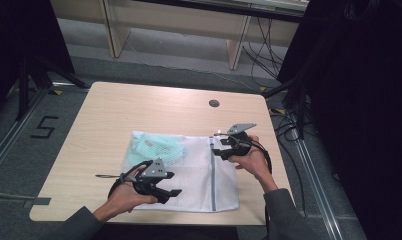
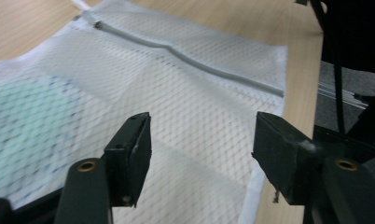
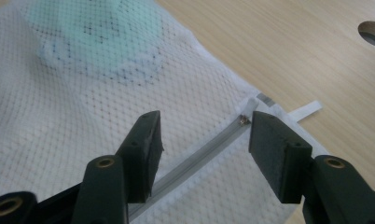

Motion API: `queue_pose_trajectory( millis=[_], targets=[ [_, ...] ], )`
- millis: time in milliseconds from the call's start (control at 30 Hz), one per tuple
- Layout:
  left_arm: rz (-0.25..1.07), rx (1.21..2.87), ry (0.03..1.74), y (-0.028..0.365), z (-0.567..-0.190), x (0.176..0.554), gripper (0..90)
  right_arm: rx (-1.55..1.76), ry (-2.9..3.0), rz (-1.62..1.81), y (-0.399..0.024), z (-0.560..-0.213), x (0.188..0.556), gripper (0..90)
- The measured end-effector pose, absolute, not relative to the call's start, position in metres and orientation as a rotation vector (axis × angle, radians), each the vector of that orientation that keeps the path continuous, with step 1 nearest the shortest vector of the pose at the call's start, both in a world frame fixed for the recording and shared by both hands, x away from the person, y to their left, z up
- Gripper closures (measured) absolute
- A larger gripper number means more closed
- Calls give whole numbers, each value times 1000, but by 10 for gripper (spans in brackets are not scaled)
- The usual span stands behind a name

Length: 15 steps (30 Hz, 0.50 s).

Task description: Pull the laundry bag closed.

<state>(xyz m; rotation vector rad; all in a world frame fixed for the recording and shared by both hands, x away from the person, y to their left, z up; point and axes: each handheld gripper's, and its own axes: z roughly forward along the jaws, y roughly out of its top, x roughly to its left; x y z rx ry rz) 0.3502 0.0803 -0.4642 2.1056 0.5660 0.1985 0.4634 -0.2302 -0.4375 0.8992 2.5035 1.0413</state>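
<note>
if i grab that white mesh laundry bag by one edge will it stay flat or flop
Probably flop: the mesh bag is thin netting lying slack and flat on the table, so a lifted edge would likely drape. It looks light, though the green item inside would likely slide and sag to the low end. The zipper seems the firmest line to grip.

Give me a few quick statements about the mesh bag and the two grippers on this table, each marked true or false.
1. The white mesh bag lies flat on the wooden table. True.
2. The left gripper clamps the bag. False: its jaws stand open above the mesh.
3. A pale green item lies inside the bag. True.
4. The bag's zipper is wide open. False: it looks closed.
5. The right gripper is open over the zipper. True.
</note>
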Motion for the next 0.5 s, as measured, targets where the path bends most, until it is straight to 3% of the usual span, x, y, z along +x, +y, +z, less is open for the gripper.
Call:
queue_pose_trajectory(
  millis=[500],
  targets=[
    [274,2082,654,121,-459,345,294,923,2503,1069,-257,-444,407,392]
  ],
)
